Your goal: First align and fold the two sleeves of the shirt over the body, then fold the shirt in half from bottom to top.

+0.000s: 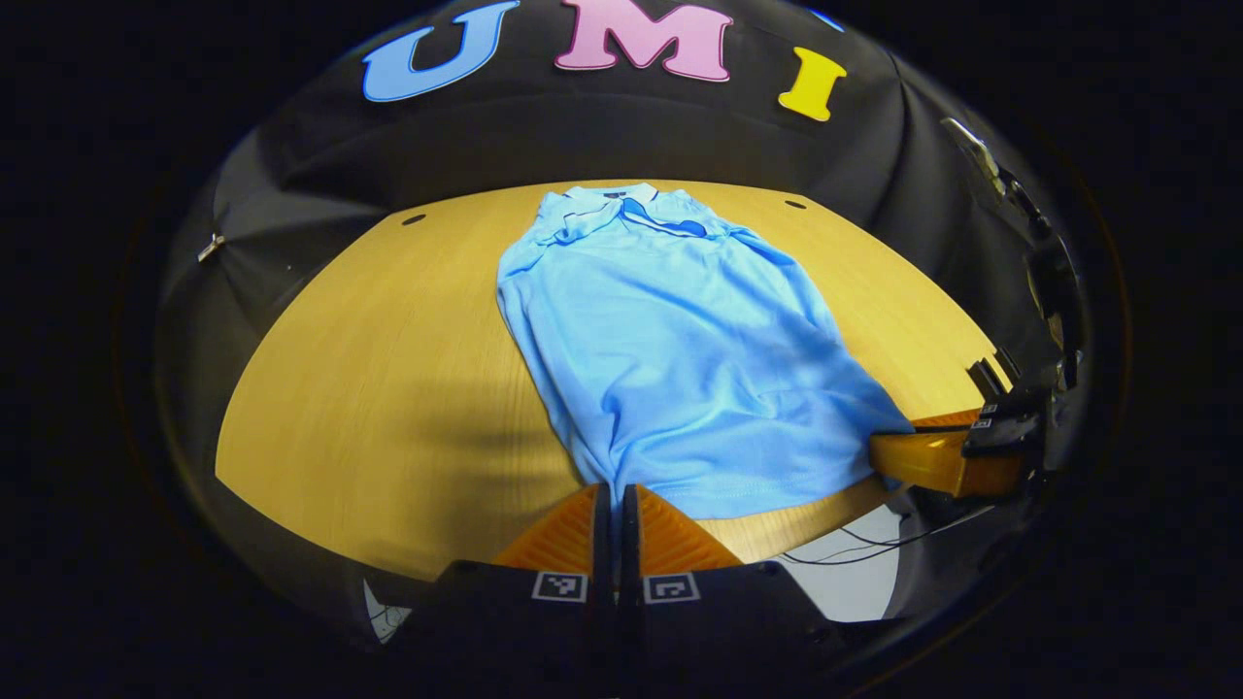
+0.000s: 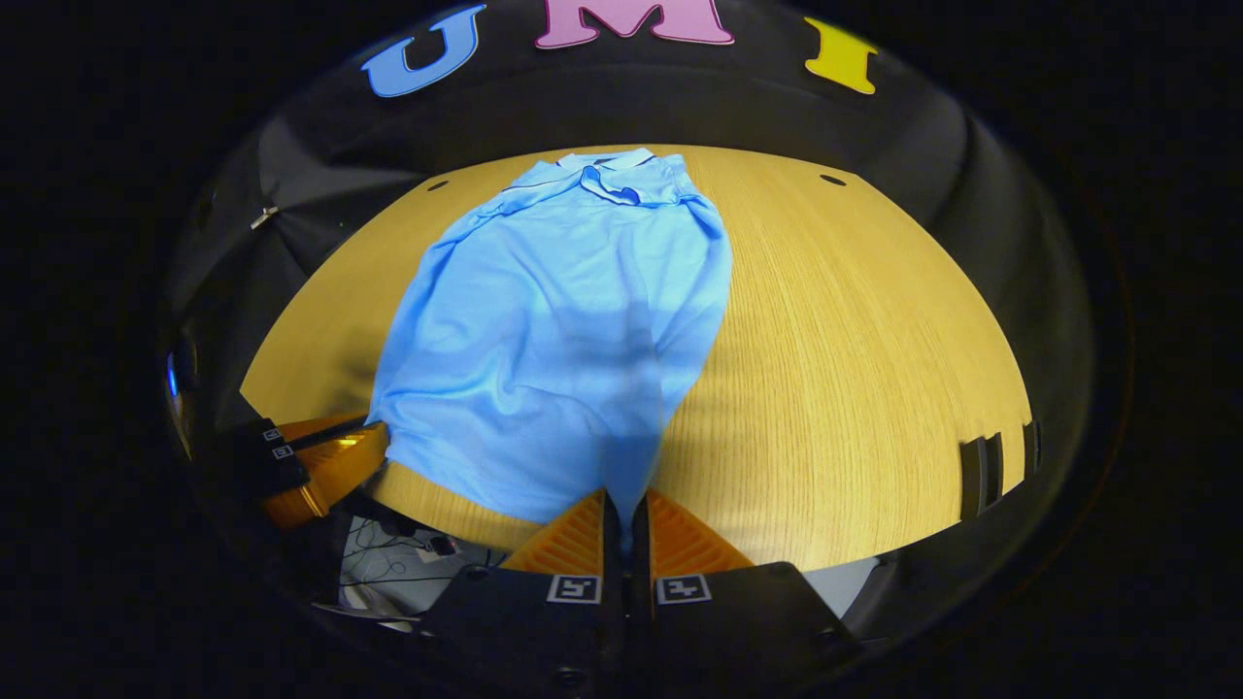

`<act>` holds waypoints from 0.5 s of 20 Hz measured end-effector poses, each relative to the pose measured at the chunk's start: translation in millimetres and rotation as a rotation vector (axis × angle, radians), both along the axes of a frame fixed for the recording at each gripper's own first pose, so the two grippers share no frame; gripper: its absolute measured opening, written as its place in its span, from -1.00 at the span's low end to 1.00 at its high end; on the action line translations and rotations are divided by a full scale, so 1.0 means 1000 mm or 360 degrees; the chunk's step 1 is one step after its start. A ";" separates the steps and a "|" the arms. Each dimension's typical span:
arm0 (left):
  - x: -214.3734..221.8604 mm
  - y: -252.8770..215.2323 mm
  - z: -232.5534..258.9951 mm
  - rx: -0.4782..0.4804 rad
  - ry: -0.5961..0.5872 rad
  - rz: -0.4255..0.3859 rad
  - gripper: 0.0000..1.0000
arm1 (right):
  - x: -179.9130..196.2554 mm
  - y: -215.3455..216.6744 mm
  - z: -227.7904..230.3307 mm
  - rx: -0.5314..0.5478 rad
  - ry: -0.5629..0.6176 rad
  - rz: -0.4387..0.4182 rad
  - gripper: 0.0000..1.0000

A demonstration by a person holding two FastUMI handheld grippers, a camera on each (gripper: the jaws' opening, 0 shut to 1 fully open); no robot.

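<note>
A light blue polo shirt [image 1: 680,359] lies flat on the wooden table [image 1: 388,359], collar [image 1: 621,204] at the far end, sleeves folded in over the body. In the left gripper view my left gripper [image 1: 616,490] is shut on the near left corner of the shirt's bottom hem. My right gripper [image 1: 884,449] holds the other hem corner at the right. In the right gripper view the shirt [image 2: 554,330] runs away from my right gripper [image 2: 628,500], which is shut on the hem corner. The left gripper [image 2: 374,439] pinches the hem at the left.
The table's front edge [image 2: 777,563] lies just under both grippers, with cables [image 2: 388,563] on the floor below it. Bare wood [image 2: 855,340] spreads to the right of the shirt. A black slotted part [image 2: 981,476] sits at the table's right edge.
</note>
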State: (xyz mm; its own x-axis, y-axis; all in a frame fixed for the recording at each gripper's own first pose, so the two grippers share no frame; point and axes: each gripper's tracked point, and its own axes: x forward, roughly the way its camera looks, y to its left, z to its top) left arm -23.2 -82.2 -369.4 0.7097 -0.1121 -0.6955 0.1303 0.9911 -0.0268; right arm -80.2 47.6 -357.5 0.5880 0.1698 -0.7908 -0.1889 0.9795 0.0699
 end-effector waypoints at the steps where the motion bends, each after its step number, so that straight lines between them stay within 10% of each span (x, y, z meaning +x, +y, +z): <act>1: -0.001 0.000 -0.001 0.0003 0.0007 0.0003 -0.87 | 0.000 -0.001 0.000 0.0017 0.0009 -0.0005 -0.88; 10: -0.002 0.001 0.002 -0.0019 0.0111 0.0035 -0.87 | 0.003 -0.001 0.001 0.0026 0.0113 0.0070 -0.89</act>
